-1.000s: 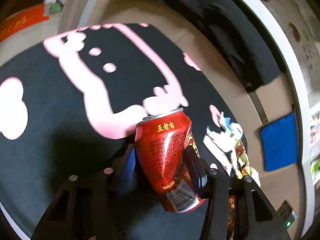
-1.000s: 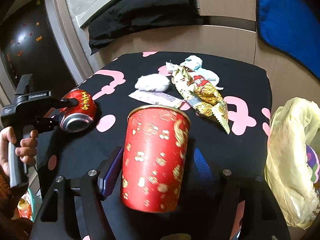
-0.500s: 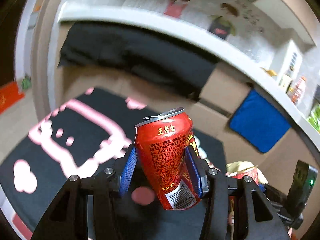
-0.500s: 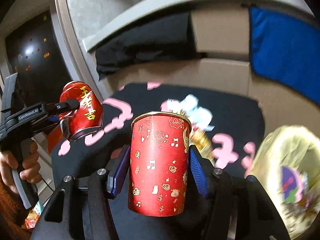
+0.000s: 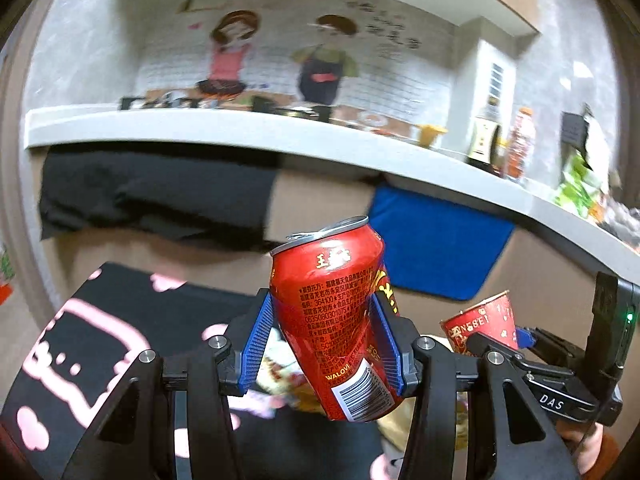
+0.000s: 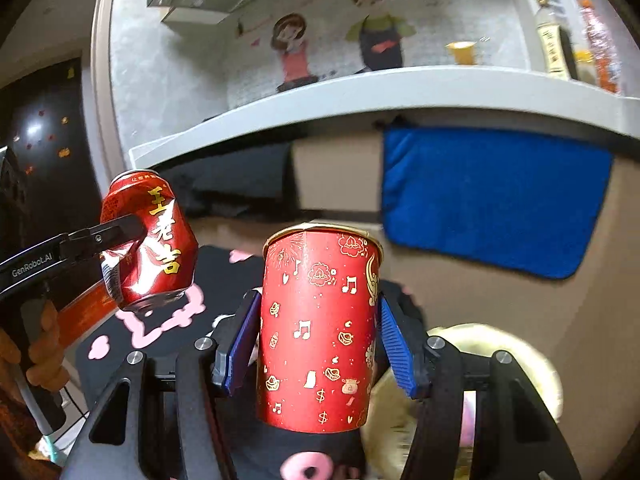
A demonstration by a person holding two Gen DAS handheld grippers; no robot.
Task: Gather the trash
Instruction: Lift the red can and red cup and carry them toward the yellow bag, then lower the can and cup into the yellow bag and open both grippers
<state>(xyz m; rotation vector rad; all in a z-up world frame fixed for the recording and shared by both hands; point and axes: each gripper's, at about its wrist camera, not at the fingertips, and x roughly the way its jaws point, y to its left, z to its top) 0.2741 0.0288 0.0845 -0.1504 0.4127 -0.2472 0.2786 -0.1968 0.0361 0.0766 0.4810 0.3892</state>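
My left gripper (image 5: 326,342) is clamped on a dented red can (image 5: 334,320), its blue pads (image 5: 256,344) pressing the can's sides. The can leans with its top toward one o'clock and its barcode end toward five o'clock. It hangs in the air above the black tablecloth with pink shapes (image 5: 100,320). In the right wrist view the same can (image 6: 150,240) sits at nine o'clock, pinched by a black finger (image 6: 104,234) of that gripper, with a hand (image 6: 40,352) on the handle lower down at eight o'clock.

My right gripper (image 6: 318,340) is closed on a red paper cup (image 6: 320,332) printed with gold notes and coins. The cup stands upright between the blue pads (image 6: 394,348), its rim up at twelve o'clock, also lifted off the tablecloth (image 6: 132,356). From the left wrist view the cup (image 5: 480,320) shows at four o'clock, tilted, held in the other gripper's fingers.

A yellowish plastic bag (image 6: 500,348) is blurred at four o'clock in the right view, just beside the cup. Some wrappers (image 5: 284,376) lie on the cloth behind the can, too blurred to make out. A blue cloth (image 6: 492,196) hangs below the grey counter (image 6: 400,88) at two o'clock, and a black cloth (image 5: 152,196) hangs at ten o'clock in the left view.
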